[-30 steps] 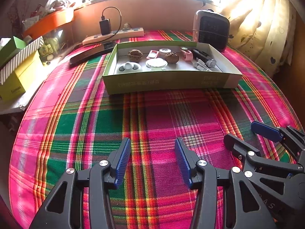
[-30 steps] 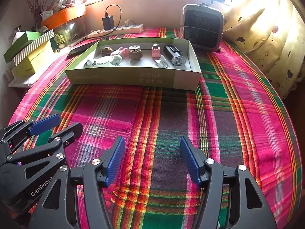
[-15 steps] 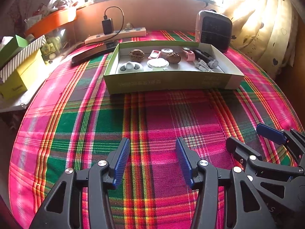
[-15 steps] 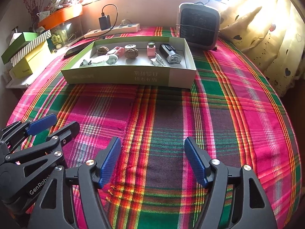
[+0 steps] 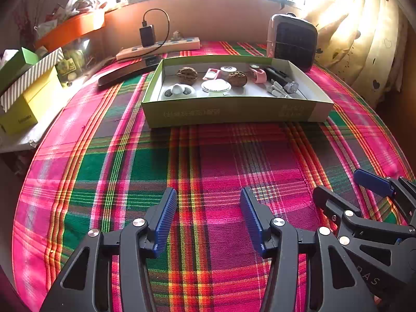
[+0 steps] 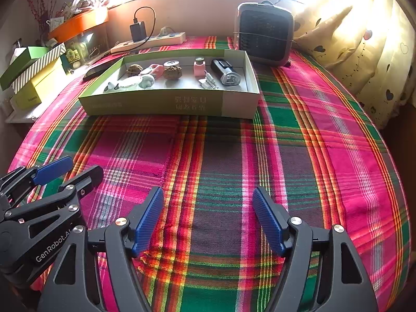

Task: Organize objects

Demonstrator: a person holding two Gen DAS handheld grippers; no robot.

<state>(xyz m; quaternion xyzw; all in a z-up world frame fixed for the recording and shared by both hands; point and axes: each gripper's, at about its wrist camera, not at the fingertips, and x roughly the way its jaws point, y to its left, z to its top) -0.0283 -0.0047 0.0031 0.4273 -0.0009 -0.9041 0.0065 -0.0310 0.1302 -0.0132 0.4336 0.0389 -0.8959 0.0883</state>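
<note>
Left gripper (image 5: 208,218) and right gripper (image 6: 208,218) side by side on the plaid cloth (image 5: 208,156), well short of the green box (image 5: 234,111) holding walnuts (image 5: 187,75) and gadgets, jaws of both just spreading wider than before, nothing between them, box unmoved

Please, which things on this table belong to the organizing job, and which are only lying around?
Part of the job:
- green tray
- two walnuts
- pink bottle
- black cylinder
- white round disc
- left gripper and right gripper, both open and empty

Lying about:
- small heater
- power strip
- yellow box
- curtain
</note>
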